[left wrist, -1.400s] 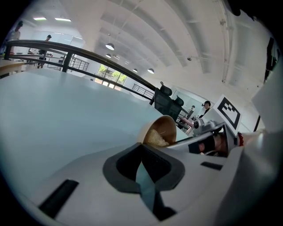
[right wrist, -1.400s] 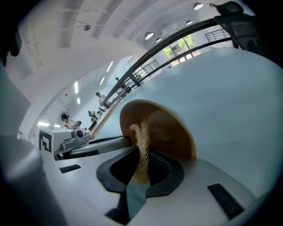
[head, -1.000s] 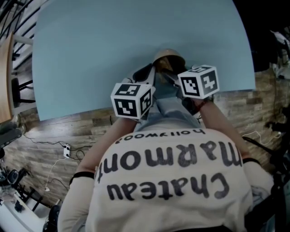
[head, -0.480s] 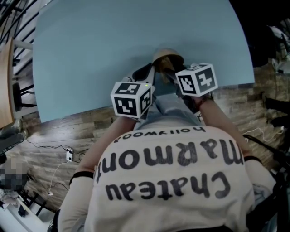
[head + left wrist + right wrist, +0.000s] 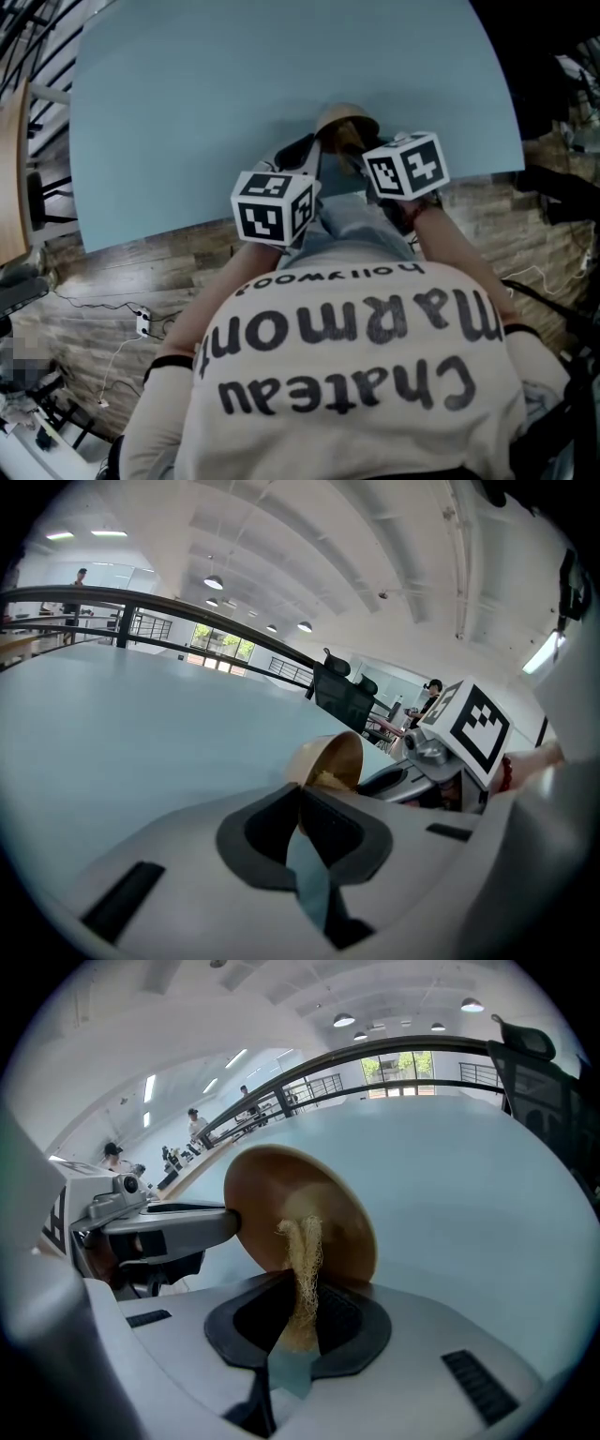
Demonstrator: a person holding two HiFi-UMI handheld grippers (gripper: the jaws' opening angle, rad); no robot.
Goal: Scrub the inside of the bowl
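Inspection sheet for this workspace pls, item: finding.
Surface: light blue table, bare where visible.
Job's things: wooden bowl tilted on edge; fibrous scrubber against its inside.
Clutter: nothing seen.
Grippers: left gripper shut on the bowl's rim; right gripper shut on the scrubber.
Cables: white power strip with leads on the floor, left of the person.
Surroundings: wood-plank floor, railing, office chairs, people far off.
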